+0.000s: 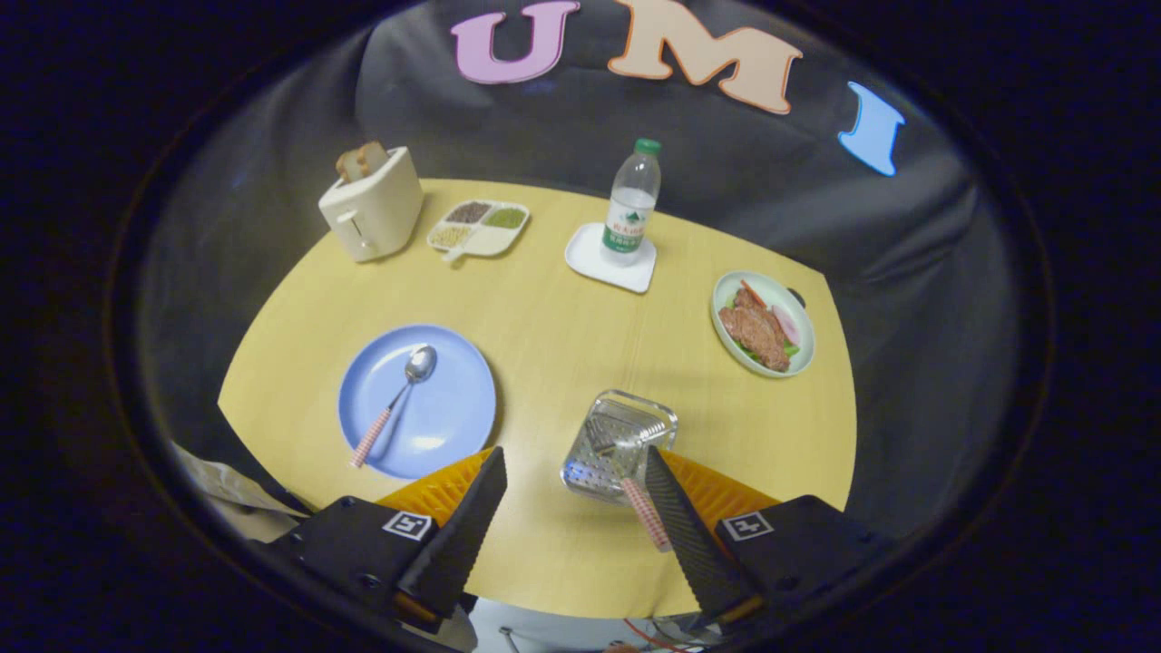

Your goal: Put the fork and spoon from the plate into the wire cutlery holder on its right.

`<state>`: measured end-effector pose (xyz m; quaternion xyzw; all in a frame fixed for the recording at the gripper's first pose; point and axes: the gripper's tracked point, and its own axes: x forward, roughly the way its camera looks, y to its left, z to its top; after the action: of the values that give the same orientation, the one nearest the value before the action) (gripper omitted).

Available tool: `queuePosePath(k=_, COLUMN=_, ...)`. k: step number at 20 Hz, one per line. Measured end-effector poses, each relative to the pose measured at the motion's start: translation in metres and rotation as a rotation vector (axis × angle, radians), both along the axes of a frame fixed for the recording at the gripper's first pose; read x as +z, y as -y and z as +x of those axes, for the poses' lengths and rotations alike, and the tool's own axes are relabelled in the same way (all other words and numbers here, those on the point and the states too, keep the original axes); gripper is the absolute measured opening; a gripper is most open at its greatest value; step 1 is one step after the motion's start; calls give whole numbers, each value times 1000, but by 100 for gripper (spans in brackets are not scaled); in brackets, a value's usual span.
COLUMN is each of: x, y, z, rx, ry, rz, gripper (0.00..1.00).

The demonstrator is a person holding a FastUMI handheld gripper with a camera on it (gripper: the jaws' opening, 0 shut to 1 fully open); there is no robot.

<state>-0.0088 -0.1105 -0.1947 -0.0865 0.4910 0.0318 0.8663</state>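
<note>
We record: gripper (573,472), fingers spread wide, holding nothing. Fork (626,472) stands tines-down in the wire cutlery holder (619,444), its handle just beside the right finger. Spoon (399,399) lies on the blue plate (444,413).

a pale yellow wooden table (562,326) stands against the booth's draped black cloth wall (771,181), evenly lit.

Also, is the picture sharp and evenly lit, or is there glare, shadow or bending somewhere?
Gripper view: the fisheye bends the table edge into a curve; the middle is sharp; glare glints on the cutlery holder, where the fork sits; the spoon throws a soft shadow on the blue plate; the open gripper looks slightly soft.
</note>
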Motion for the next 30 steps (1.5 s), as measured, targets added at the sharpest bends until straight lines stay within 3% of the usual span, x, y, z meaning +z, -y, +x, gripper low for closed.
queuePosePath(k=4, x=2, y=-33, z=-7, rx=8, ry=128, rz=7, gripper=99)
queuePosePath(k=14, x=-39, y=-101, z=-12, rx=-93, ry=277, rz=103, gripper=99)
queuePosePath(k=18, x=-71, y=-127, z=-14, rx=-132, ry=264, rz=144, gripper=99)
queuePosePath(k=30, x=-137, y=-178, z=-25, rx=-111, ry=162, rz=123, gripper=97)
